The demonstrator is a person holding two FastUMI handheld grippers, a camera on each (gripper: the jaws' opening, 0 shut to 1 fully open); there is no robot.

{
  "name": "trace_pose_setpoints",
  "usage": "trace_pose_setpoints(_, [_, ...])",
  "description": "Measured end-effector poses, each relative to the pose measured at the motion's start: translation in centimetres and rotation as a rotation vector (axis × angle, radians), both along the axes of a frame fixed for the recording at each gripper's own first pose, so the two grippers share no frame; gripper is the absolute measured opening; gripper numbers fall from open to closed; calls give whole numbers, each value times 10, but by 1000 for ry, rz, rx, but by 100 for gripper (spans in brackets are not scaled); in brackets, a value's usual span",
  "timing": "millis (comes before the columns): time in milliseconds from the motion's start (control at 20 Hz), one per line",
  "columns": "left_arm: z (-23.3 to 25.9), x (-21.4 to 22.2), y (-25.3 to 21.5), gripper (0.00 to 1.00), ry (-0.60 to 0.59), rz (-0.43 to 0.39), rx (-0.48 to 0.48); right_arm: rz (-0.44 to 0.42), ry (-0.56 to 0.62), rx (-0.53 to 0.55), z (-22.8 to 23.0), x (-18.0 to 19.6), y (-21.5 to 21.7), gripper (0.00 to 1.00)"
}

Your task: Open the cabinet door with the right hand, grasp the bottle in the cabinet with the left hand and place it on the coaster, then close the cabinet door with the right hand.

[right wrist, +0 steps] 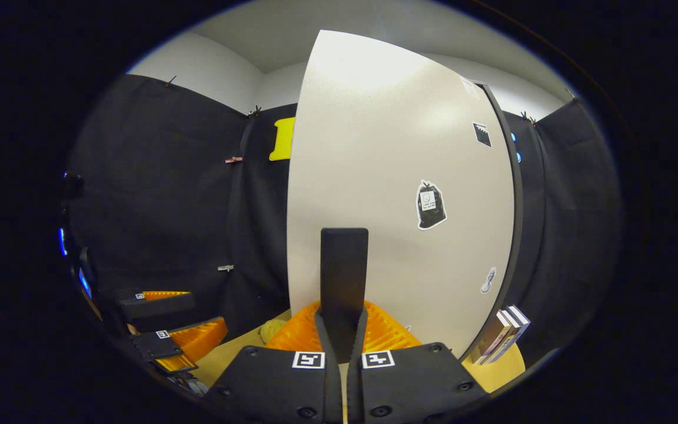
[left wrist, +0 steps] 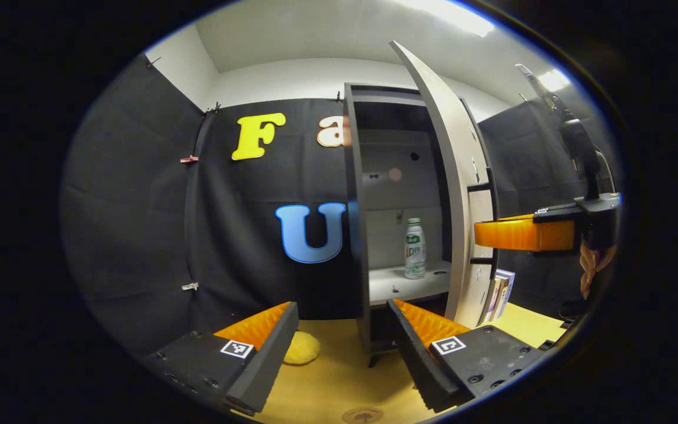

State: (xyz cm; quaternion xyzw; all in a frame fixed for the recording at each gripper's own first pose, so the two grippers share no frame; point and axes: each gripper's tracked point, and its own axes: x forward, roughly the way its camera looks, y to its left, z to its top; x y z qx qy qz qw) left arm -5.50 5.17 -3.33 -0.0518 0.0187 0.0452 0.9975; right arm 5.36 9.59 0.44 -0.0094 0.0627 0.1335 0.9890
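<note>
The left gripper (left wrist: 339, 347) is held level with its jaws spread wide and nothing between its fingers; in the right gripper view it shows low at the left (right wrist: 165, 330), again parted; the right gripper (right wrist: 344, 338) has its fingers pressed together on a dark upright handle (right wrist: 344, 282); in the left gripper view it reaches in from the right (left wrist: 521, 232), a hand (left wrist: 593, 265) behind it.
</note>
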Motion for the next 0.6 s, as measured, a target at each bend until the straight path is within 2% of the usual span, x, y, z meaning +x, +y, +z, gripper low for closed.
trace_pose_setpoints(50, [3,2,-10,94,-7,-4,1,13,0,0,1,-6,-5,8])
trace_pose_setpoints(300, [9,25,-56,94,-21,-42,-14,99,7,29,7,-36,-41,8])
trace_pose_setpoints(600, [24,53,-115,94,-46,-106,20,87,2,38,16,-59,-82,8])
